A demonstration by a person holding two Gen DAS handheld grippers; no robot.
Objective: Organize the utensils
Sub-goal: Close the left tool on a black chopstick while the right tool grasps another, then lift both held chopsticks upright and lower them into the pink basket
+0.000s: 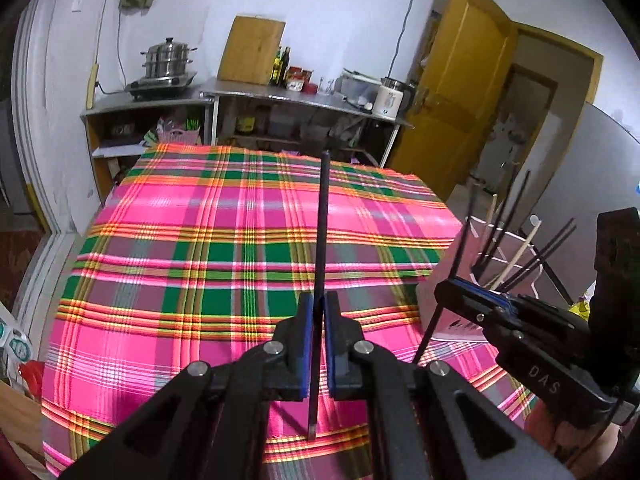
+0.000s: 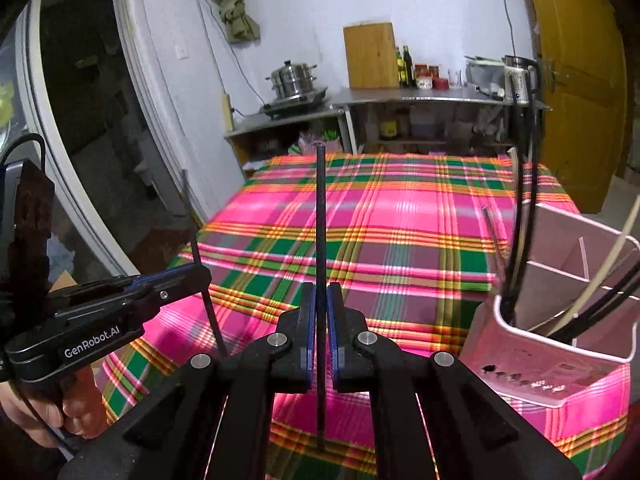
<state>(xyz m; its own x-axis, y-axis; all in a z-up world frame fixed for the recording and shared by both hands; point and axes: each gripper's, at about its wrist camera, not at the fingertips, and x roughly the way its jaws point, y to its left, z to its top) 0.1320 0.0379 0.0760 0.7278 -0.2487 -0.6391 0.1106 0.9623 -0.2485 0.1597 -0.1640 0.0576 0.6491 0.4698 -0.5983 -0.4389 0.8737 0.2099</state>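
Each gripper has its fingers clamped on one black chopstick held upright above the plaid tabletop: the left gripper on the left chopstick, the right gripper on the right chopstick. At the tabletop's right edge stands a pink divided holder with more black and pale chopsticks leaning in it. Beyond the far edge, a steel counter carries a steamer pot.

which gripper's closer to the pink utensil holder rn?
Right. The right gripper is just left of the pink utensil holder; the left gripper sits farther left, beyond the right one.
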